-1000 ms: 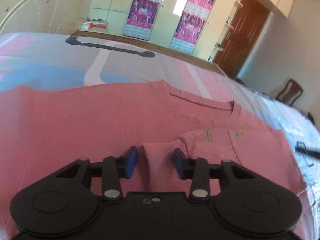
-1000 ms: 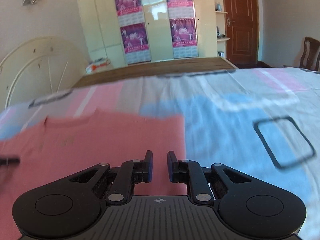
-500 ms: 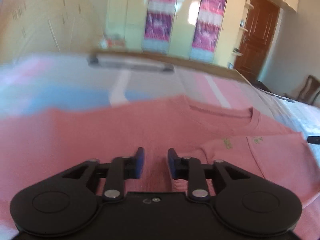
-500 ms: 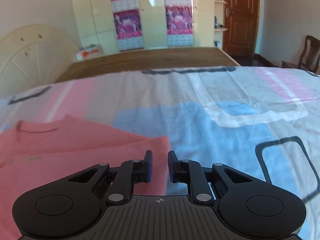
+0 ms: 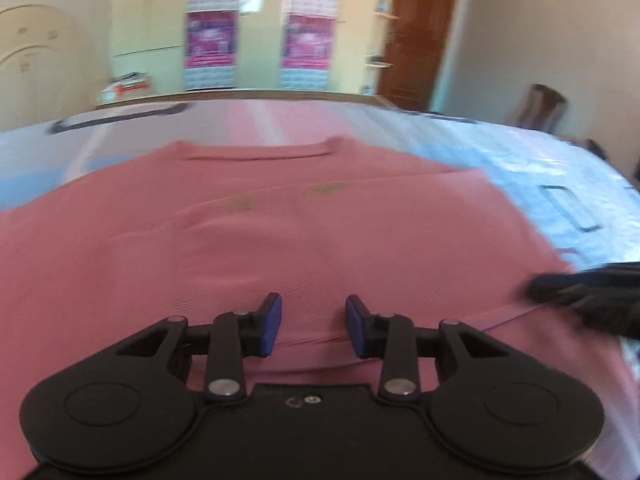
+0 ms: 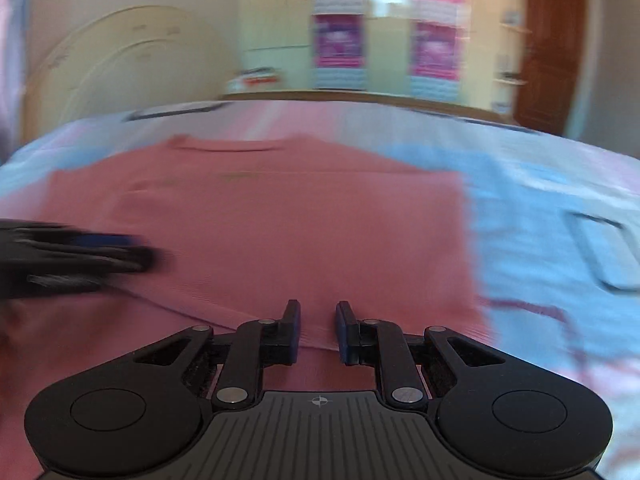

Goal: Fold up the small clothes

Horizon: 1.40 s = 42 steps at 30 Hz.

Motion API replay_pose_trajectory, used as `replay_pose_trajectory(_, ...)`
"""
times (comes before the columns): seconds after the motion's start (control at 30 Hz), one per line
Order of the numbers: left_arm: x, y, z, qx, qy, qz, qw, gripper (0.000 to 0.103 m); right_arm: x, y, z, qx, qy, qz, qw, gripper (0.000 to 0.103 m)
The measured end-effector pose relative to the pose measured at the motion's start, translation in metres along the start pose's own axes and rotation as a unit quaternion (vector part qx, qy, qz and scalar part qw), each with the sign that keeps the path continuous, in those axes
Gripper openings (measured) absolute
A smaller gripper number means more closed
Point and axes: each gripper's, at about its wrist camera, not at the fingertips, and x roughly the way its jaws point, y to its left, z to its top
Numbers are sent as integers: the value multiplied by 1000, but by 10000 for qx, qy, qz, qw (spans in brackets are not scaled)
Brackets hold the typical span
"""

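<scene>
A pink sweater point(image 5: 320, 220) lies flat on the bed, neckline point(image 5: 256, 152) at the far side, with a sleeve folded across its chest. My left gripper point(image 5: 313, 314) hovers low over the sweater's near part, jaws apart, only the flat fabric showing between them. The right gripper point(image 5: 560, 296) shows as a dark blur at the sweater's right edge. In the right wrist view the sweater point(image 6: 280, 220) fills the middle. There my right gripper point(image 6: 317, 314) stands slightly open over the near hem, nothing in it. The left gripper point(image 6: 132, 252) is a blur at the left.
The bedsheet point(image 6: 540, 208) has pink, blue and white patches with dark outlined squares. Beyond the bed stand a cream wardrobe with purple posters point(image 5: 306, 20), a brown door point(image 5: 420, 32), a wooden chair point(image 5: 540, 108) and a curved headboard point(image 6: 120, 64).
The sleeve cuff that sat between the left jaws is no longer there. The left gripper slid right over the sweater. The right gripper came left from the sheet onto the sweater's near right part.
</scene>
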Motion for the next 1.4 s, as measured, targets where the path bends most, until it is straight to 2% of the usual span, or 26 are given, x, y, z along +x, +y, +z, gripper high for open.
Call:
replay_pose_trajectory(0.03,-4,12,-3,-69,-30,87,9999,26,-4,-15,-3,263,22,-211,9994,17)
replay_pose_trajectory(0.07,-9,25,-5,-130,-38,17,9999,17,-7,-27,-5,428,57,-428,9982,17)
replay_pose_trajectory(0.13,-14,36,-6,-210,-11,-116,9997,14,-10,-46,-6,675,128,-405,9968,17)
replay_pose_trajectory(0.17,-15,35,-3,-149,0,-87,9999,16,-11,-48,-3,706,131,-345,9968,17)
replay_pose_trajectory(0.2,-17,31,1,-98,-49,-22,9999,22,-14,-45,0,652,55,-348,9972,17)
replay_pose_trajectory(0.23,-17,27,5,-75,-132,44,9999,39,-17,-42,3,594,-81,-358,9976,17)
replay_pose_trajectory(0.27,-16,23,6,-38,-157,140,9998,47,-19,-40,5,594,-203,-320,9975,17)
replay_pose_trajectory(0.3,-11,20,7,-17,-31,201,9998,48,-17,-37,6,600,-209,-290,9976,17)
replay_pose_trajectory(0.33,-4,19,6,-12,101,198,9998,46,-7,-36,6,563,8,-333,9979,17)
replay_pose_trajectory(0.37,-5,18,7,-13,18,247,9997,43,7,-34,6,447,269,-378,9979,17)
replay_pose_trajectory(0.43,-5,21,15,-139,-162,170,9996,43,12,-30,17,217,219,-414,9987,17)
replay_pose_trajectory(0.5,0,24,25,-157,-247,192,9994,43,11,-30,35,307,-95,-192,9993,17)
replay_pose_trajectory(0.57,13,27,37,-99,-254,237,9993,45,23,-24,56,161,-317,-203,9992,17)
replay_pose_trajectory(0.63,27,32,44,-121,-126,357,9992,45,47,-22,74,67,-337,-277,9990,17)
replay_pose_trajectory(0.7,41,40,47,-129,33,437,9990,45,73,-32,87,130,-164,-399,9990,17)
replay_pose_trajectory(0.77,41,43,47,-31,21,419,9991,45,102,-47,92,276,325,-656,9969,17)
replay_pose_trajectory(0.83,28,44,48,-31,-22,446,9990,45,97,-55,100,491,360,-506,9969,17)
replay_pose_trajectory(0.9,7,47,39,-177,-190,365,9990,47,73,-51,99,402,61,-536,9977,17)
replay_pose_trajectory(1.0,-20,46,18,-332,-325,408,9981,46,36,-41,77,272,-126,-313,9991,17)
replay_pose_trajectory(1.1,-29,46,-1,-512,-309,512,9969,45,15,-31,45,189,-10,-279,9994,17)
replay_pose_trajectory(1.17,-22,44,-7,-433,-142,548,9975,49,21,-25,27,177,314,-341,9988,17)
replay_pose_trajectory(1.2,-20,44,-6,-425,-152,567,9974,49,20,-21,22,189,233,-387,9988,17)
replay_pose_trajectory(1.3,-22,45,3,-602,-73,681,9958,45,20,-10,31,214,300,-478,9982,17)
replay_pose_trajectory(1.4,-39,46,4,-764,-167,810,9936,48,6,-7,40,443,51,-196,9988,17)
